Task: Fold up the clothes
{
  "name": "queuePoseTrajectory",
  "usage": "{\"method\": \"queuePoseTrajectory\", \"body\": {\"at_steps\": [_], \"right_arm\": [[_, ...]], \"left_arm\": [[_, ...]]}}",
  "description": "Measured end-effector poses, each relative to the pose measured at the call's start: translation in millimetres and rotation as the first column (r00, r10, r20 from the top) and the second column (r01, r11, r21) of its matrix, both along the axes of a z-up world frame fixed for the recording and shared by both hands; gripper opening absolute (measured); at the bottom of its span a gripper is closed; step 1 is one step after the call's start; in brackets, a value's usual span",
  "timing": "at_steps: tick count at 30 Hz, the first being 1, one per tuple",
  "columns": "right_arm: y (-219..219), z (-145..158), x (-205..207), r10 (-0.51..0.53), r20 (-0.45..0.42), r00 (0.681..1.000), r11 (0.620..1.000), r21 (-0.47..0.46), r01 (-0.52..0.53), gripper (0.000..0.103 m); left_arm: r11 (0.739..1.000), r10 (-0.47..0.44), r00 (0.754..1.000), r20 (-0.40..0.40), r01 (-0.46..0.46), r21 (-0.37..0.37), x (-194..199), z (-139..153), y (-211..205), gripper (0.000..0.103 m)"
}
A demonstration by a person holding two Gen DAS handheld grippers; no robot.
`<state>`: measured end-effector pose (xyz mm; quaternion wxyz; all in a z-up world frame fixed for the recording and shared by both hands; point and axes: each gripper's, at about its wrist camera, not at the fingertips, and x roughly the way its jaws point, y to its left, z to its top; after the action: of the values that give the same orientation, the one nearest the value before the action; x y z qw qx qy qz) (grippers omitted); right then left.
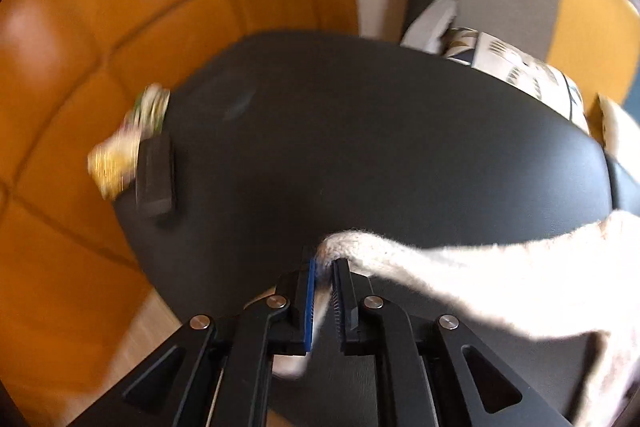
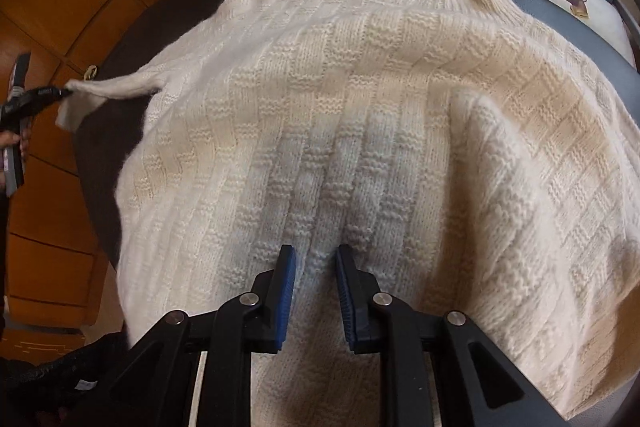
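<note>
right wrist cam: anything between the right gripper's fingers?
Only the cream sweater: a raised ridge of knit runs up between the right gripper fingers. Right wrist view shows it.

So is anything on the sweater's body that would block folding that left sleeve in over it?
Nothing visible lies on the sweater. The left gripper holds the sleeve end; only the right gripper hangs over the body.

A dark desk (image 1: 360, 131) stood on an orange tiled floor (image 1: 100, 7). Patterned cushions (image 1: 520, 67) lay at its far edge.
</note>
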<state>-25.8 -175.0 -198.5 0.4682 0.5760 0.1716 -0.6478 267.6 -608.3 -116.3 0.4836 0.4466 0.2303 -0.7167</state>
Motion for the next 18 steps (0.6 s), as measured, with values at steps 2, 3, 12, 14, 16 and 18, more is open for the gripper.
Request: {"method": "queuePoseTrajectory", "body": {"at_steps": [2,3,12,14,16,18], "right_arm": [[2.6,0.0,-1.7,-0.014,0.007,1.000,1.000,-0.015,0.015,0.020],[3.6,0.9,-1.9,-0.021,0.007,1.000,1.000,-0.023,0.021,0.020],[10.2,15.8,-17.3,-0.023,-0.052,0.998,1.000,-0.006,0.023,0.020],[8.9,5.2,-13.7,-0.023,-0.071,0.997,1.000,0.014,0.024,0.020],[8.7,-1.0,-12.1,-0.031,-0.075,0.997,0.999,0.013,0.032,0.023],[9.6,-0.9,-14.5,-0.055,-0.058,0.997,0.998,-0.007,0.055,0.023]], "left_arm": [[1.000,0.024,0.999,-0.024,-0.024,0.004,0.2,-1.7,11.7,0.011],[1.000,0.030,0.999,-0.035,-0.030,-0.004,-2.8,-0.3,20.0,0.011],[0.999,-0.015,1.000,0.023,0.014,0.043,-50.2,9.2,19.9,0.014],[0.997,0.026,0.998,0.062,-0.030,0.070,-34.9,8.6,0.8,0.019],[0.987,0.093,0.995,0.047,-0.099,0.129,-0.5,7.1,-15.9,0.026],[0.974,0.181,0.983,0.041,-0.185,0.132,34.1,8.9,-25.8,0.026]]}}
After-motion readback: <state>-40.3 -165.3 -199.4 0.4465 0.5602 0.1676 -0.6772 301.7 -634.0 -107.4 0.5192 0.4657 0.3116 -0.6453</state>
